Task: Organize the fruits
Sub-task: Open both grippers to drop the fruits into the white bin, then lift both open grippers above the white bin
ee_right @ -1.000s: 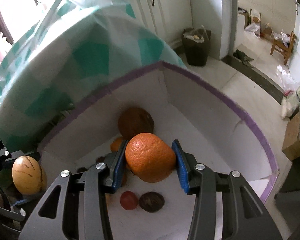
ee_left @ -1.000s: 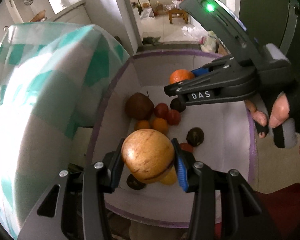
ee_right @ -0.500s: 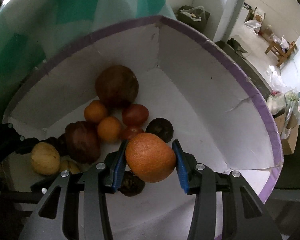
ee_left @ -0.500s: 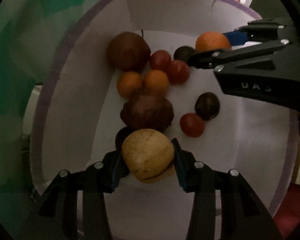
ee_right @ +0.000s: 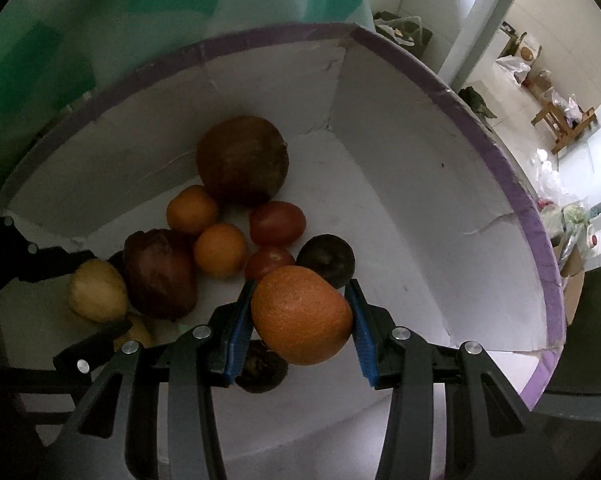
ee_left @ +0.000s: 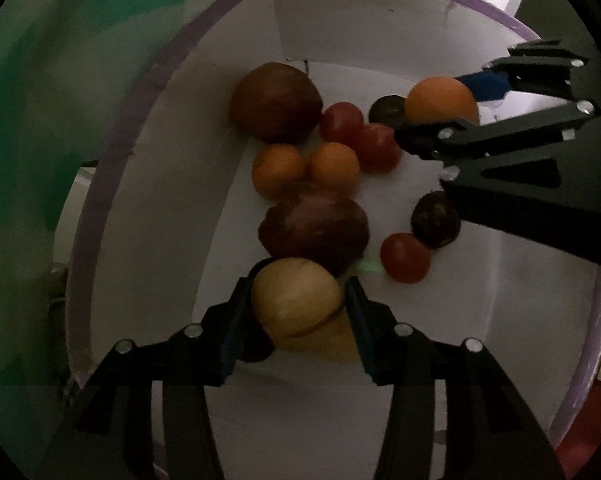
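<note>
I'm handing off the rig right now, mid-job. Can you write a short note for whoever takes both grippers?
Left gripper: shut on the yellow fruit, low inside the white box.
Right gripper: shut on the big orange, also inside the box.
Already lying in the box: small oranges, red tomatoes, several dark fruits.
Left to do: release both fruits onto the box floor, then withdraw.
</note>
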`<state>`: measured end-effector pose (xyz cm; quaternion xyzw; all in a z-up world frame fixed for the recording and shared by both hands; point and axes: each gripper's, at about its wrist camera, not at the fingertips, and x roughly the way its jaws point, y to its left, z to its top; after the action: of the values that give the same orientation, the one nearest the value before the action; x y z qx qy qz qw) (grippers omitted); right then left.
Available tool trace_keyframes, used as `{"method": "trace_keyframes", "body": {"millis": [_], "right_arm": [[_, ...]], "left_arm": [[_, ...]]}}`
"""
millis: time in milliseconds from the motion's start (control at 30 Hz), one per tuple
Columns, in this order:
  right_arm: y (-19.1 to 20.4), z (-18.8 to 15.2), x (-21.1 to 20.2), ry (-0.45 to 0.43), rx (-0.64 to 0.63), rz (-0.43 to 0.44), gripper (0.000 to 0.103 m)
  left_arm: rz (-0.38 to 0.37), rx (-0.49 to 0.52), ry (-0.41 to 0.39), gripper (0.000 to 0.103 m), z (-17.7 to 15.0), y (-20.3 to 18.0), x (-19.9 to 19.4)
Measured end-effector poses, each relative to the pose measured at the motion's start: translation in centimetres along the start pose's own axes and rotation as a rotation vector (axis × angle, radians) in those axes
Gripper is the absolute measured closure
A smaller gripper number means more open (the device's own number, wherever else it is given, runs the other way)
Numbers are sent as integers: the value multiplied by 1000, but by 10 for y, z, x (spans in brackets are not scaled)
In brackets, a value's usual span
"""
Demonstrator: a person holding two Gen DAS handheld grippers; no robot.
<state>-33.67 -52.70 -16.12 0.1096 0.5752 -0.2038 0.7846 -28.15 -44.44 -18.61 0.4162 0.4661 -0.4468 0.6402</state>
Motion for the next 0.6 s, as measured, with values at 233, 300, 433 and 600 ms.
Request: {"method": "trace_keyframes", "body": {"millis": [233, 300, 433, 600], "right_arm": [[-4, 0, -2, 1, 20, 13, 53], [-5, 2, -2, -1, 24, 15, 47], [-7, 5, -4, -7, 35, 19, 40], [-12, 7, -6, -19, 57, 32, 29]], "left_arm": [[12, 8, -18, 38, 2, -1, -4], [17, 5, -20, 32, -2, 3, -4], [23, -10, -17, 28, -3, 4, -7], [26, -10, -10, 22, -5, 6, -13]]}}
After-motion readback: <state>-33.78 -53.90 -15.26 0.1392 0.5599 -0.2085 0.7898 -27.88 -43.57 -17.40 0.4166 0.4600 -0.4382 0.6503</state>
